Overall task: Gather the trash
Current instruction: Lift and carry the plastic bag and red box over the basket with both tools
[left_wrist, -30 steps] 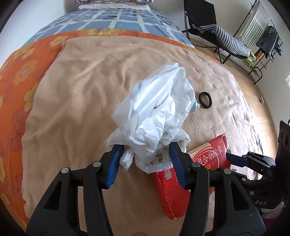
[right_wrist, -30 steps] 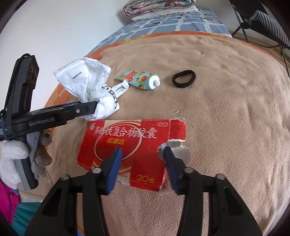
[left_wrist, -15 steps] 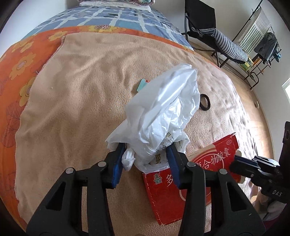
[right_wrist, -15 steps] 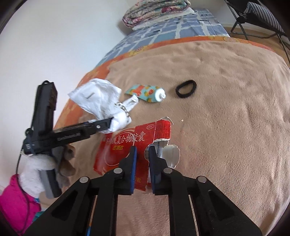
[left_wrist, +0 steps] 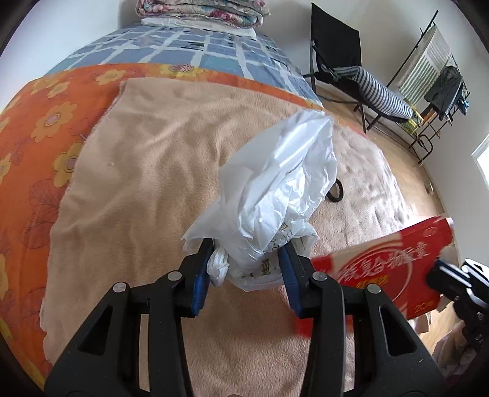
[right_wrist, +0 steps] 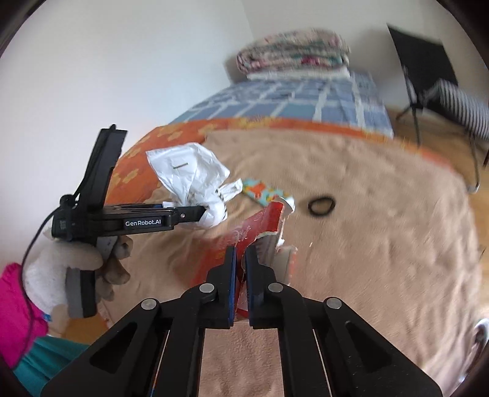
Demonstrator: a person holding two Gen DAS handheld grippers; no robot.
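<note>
My left gripper [left_wrist: 247,247] is shut on a crumpled white plastic bag [left_wrist: 275,189] and holds it above the tan blanket [left_wrist: 146,183]. It also shows in the right wrist view [right_wrist: 201,213] with the bag [right_wrist: 189,177]. My right gripper [right_wrist: 240,253] is shut on a torn red medicine box [right_wrist: 259,226], lifted and tilted on edge above the blanket. The box shows in the left wrist view [left_wrist: 391,259] at the right, close to the bag. A colourful tube [right_wrist: 262,192] and a black hair tie [right_wrist: 321,205] lie on the blanket beyond the box.
The bed has an orange flowered sheet [left_wrist: 39,128] and a blue checked cover [left_wrist: 183,52] with folded quilts [left_wrist: 198,9] at its head. A black chair [left_wrist: 336,49] and a clothes rack [left_wrist: 440,91] stand on the wooden floor to the right.
My right gripper has closed on the red box and lifted it off the blanket, tilting it up. My left gripper has raised the white bag slightly.
</note>
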